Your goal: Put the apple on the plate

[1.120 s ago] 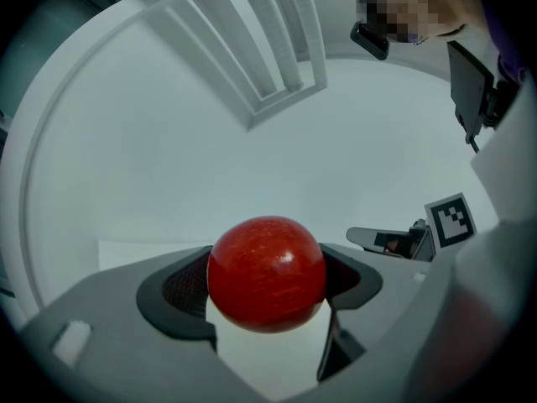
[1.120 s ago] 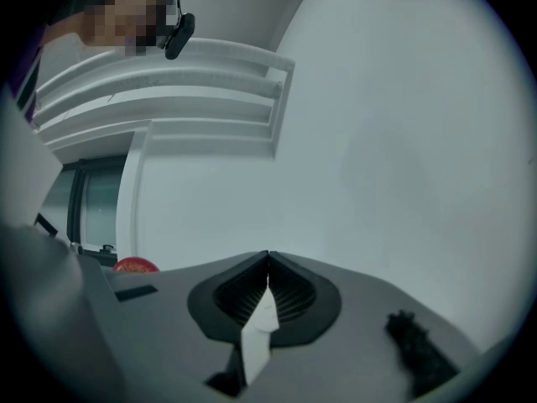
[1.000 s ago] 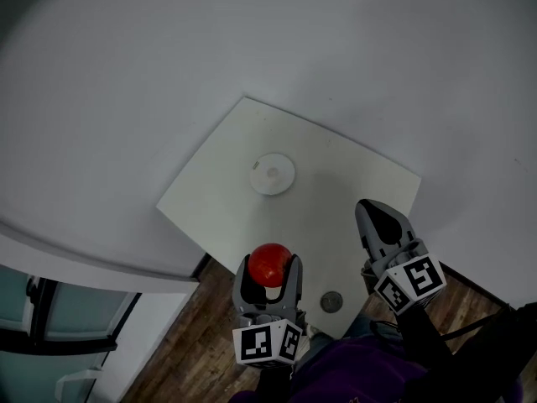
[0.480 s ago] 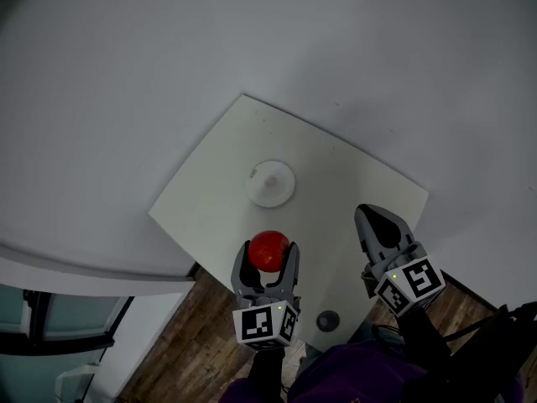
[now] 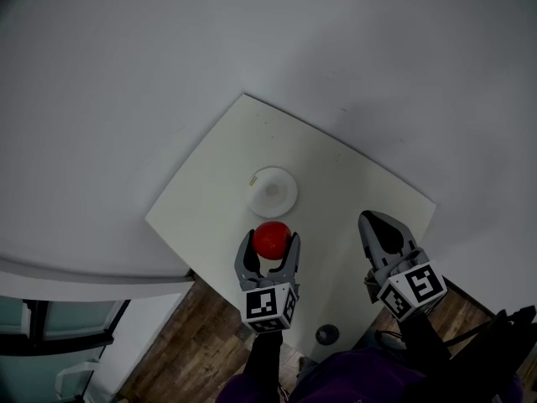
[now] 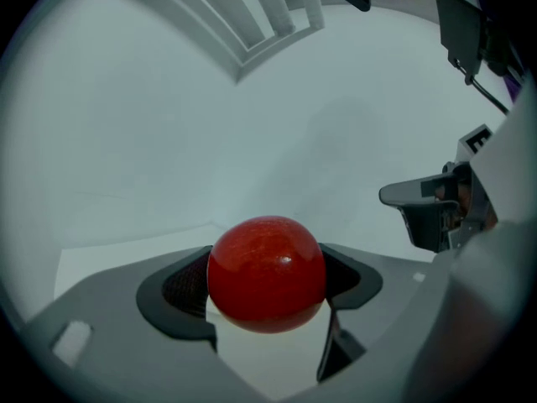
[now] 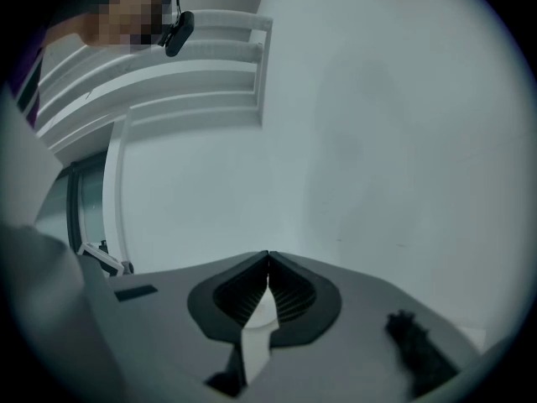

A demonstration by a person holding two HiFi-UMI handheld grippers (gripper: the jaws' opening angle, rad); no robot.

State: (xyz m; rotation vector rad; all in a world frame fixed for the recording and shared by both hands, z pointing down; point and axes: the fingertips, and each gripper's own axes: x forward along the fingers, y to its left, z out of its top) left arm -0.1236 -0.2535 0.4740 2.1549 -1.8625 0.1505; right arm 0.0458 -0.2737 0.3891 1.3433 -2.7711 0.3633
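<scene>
white wall fills the far side, and a pale square table (image 5: pixel 336 175) stands by it. brown wood floor (image 5: pixel 210 342) shows at the near left. a small round white plate (image 5: pixel 273 190) lies on the table, about in the middle, with nothing on it.

my left gripper (image 5: pixel 270 242) points away from me, over the near part of the table. its two jaws hold a round red apple (image 5: pixel 271 238), one dark pad on each side. in the left gripper view the apple (image 6: pixel 267 269) fills the gap of the left gripper (image 6: pixel 267 282), and both pads press on its sides. from the head view the apple is just on the near side of the plate, close to its rim but not over it. i cannot tell how high it is above the table.

my right gripper (image 5: pixel 375 225) is off to the right, well apart from the plate and the apple. in the right gripper view the right gripper (image 7: pixel 268 263) has its jaws pressed together at the tips, with nothing between them.

a small dark round thing (image 5: pixel 326 334) sits at the near edge of the table.
</scene>
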